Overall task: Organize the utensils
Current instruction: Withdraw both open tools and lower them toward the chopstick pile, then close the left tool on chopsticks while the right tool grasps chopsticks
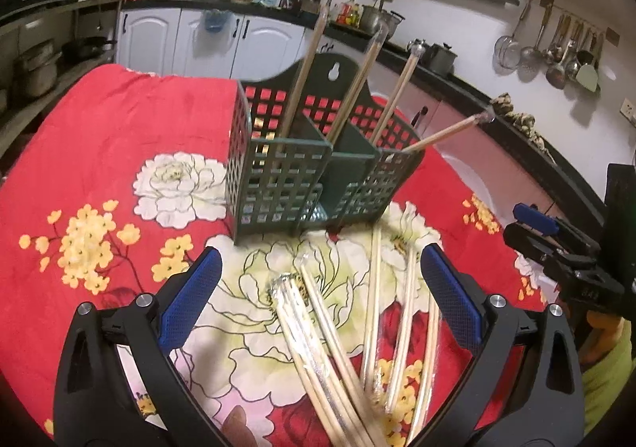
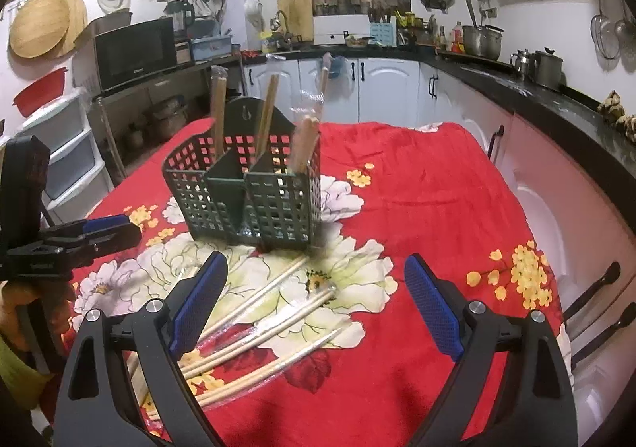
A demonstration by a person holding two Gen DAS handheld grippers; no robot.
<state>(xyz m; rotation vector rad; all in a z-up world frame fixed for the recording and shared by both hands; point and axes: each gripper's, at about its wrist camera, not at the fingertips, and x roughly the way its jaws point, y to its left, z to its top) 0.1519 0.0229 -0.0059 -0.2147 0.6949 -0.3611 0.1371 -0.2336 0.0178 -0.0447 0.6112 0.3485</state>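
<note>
Red floral cloth (image 2: 417, 188), green holder (image 2: 242, 188), chopsticks (image 2: 218, 105) inside

a red floral cloth (image 2: 417, 184) covers the table. on the far left a black microwave (image 2: 135, 51) sits on a shelf, with round wooden boards (image 2: 39, 25) hung on the wall beside it. white cabinet doors (image 2: 381, 89) run under a black counter (image 2: 516, 89) along the far side. steel pots (image 2: 483, 39) stand on the counter, and ladles and strainers (image 1: 556, 49) hang on the right wall
</note>
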